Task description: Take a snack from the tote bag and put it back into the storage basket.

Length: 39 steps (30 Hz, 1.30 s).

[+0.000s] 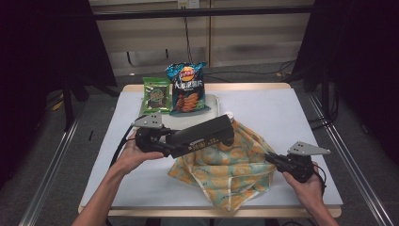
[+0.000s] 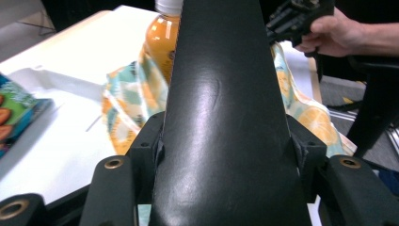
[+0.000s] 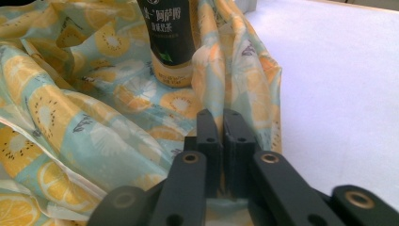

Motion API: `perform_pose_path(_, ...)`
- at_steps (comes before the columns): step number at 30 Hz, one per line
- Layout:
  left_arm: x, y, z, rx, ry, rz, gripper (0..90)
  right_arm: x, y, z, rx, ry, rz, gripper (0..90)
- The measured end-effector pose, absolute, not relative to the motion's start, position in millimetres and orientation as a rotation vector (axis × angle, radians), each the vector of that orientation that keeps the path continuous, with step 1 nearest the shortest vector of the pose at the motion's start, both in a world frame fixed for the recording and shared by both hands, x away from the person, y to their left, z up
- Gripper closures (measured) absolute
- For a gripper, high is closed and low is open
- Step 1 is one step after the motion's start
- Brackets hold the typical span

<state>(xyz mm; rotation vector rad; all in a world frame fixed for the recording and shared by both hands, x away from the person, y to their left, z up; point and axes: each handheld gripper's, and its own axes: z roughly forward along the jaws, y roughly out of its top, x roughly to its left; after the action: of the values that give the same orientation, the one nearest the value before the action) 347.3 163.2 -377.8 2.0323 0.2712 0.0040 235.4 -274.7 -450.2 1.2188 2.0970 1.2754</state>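
Note:
A long glossy black pack (image 1: 202, 134) hangs tilted over the table, and my left gripper (image 1: 181, 143) is shut on its near end; in the left gripper view the pack (image 2: 226, 94) sits clamped between the jaws of the gripper (image 2: 226, 141). A fabric bag (image 1: 226, 165) printed with citrus and kiwi slices lies on the table's right half. Inside it stands a bottle (image 3: 171, 42) of orange drink with a black label and a white cap (image 1: 229, 115). My right gripper (image 1: 270, 157) pinches the bag's right edge, jaws together on the cloth (image 3: 221, 122).
A blue chips bag (image 1: 187, 89) and a green snack packet (image 1: 156, 96) lie at the far middle of the white table (image 1: 291, 113). Dark screens stand on both sides. The person's right hand (image 2: 329, 33) holds the other gripper beyond the bag.

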Motion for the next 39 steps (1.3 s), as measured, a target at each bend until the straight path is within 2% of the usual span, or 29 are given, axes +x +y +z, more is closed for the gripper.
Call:
perform_pose_path(3, 350, 168, -376, 2.046, 0.265, 0.014, 43.2, 235, -276, -449, 1.200, 2.089, 1.293, 76.7)
perform_pose_path(4, 351, 170, -376, 2.052, 0.267, 0.021, 43.2, 234, -276, -449, 1.205, 2.077, 1.302, 69.6)
perform_pose_path(10, 357, 176, -375, 2.055, 0.276, 0.043, 43.2, 233, -277, -445, 1.208, 2.046, 1.334, 56.8)
perform_pose_path(16, 369, 186, -373, 2.055, 0.321, 0.069, 43.2, 231, -277, -442, 1.204, 2.021, 1.367, 38.9)
perform_pose_path(28, 408, 190, -373, 2.075, 0.398, 0.106, 43.1, 231, -276, -442, 1.192, 2.033, 1.393, 28.5)
perform_pose_path(39, 437, 186, -381, 2.132, 0.453, 0.137, 43.1, 231, -278, -443, 1.193, 2.036, 1.398, 27.0)
